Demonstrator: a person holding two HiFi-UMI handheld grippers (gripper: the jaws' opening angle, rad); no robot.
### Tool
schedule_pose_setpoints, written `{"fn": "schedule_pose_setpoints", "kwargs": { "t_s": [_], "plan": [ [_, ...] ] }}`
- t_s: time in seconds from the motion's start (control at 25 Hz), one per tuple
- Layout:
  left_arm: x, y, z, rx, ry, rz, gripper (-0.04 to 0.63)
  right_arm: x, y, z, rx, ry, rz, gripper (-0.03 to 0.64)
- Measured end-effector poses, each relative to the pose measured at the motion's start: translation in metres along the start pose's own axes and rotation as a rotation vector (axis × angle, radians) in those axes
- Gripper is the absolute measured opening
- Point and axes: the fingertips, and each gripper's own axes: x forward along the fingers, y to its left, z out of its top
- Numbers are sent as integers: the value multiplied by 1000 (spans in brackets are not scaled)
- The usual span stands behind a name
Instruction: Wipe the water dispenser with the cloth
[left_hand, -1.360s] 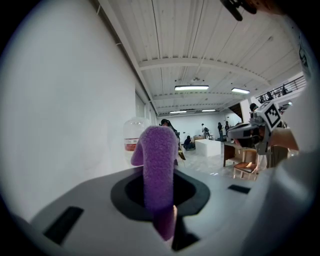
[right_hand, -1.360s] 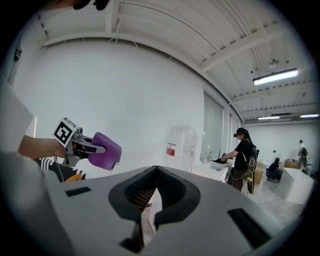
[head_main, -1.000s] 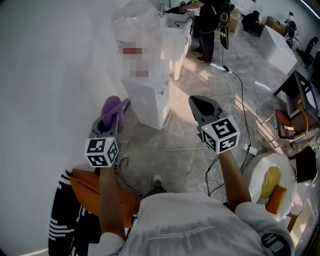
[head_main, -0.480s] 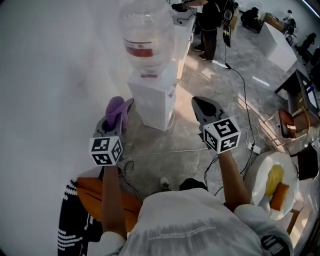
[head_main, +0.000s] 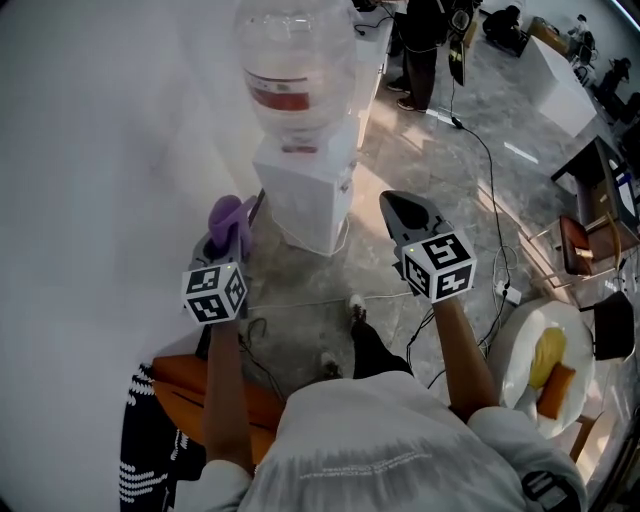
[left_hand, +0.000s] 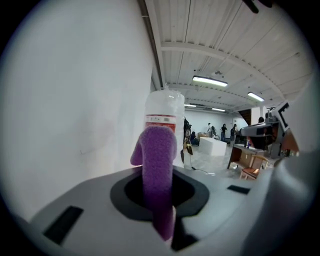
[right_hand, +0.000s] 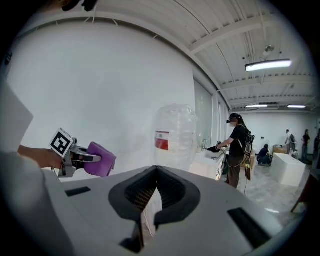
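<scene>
The white water dispenser stands on the floor by the wall, with a clear bottle on top bearing a red label. My left gripper is shut on a purple cloth, held a short way in front of the dispenser's left side and not touching it. In the left gripper view the cloth sticks up between the jaws, with the bottle behind it. My right gripper is shut and holds nothing, to the right of the dispenser. The right gripper view shows the bottle and the cloth.
A white wall runs along the left. Cables trail over the floor on the right. A round white table with yellow and orange items stands at lower right. An orange seat is at lower left. A person stands at a white counter behind.
The dispenser has come nearer and lower in the head view. A foot now shows on the floor between the arms. Both grippers keep their hold and spacing.
</scene>
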Motion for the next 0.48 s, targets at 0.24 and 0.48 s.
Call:
{"fn": "schedule_pose_setpoints", "kwargs": {
  "t_s": [0.24, 0.48],
  "plan": [
    [50, 15, -18, -28, 73, 4, 49, 52, -24, -17, 2, 49, 31, 15],
    [113, 35, -35, -30, 111, 28, 49, 113, -50, -39, -20, 121, 75, 15]
  ]
}}
